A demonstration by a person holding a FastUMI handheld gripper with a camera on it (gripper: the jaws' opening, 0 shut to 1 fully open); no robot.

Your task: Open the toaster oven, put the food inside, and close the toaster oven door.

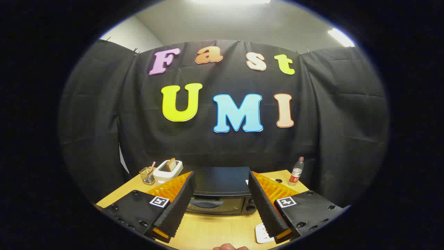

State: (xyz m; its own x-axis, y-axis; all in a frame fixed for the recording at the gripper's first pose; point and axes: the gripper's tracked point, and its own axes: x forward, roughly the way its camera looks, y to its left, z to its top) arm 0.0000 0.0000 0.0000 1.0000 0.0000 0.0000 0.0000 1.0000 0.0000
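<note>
A black toaster oven (220, 189) stands on the wooden table (211, 231), straight ahead of my fingers, its glass door (215, 205) closed. My gripper (222, 203) is open, held above the table in front of the oven, with nothing between the fingers. The left finger (178, 206) and the right finger (265, 208) frame the oven's front without touching it. No food item is plainly visible near the oven from here.
A white toaster with a slice of bread (168, 170) stands at the back left, beside a small wire basket (147, 175). A plastic bottle (296, 172) stands at the back right. A white flat object (262, 233) lies near the right finger. A fingertip (229, 247) shows at the table's near edge.
</note>
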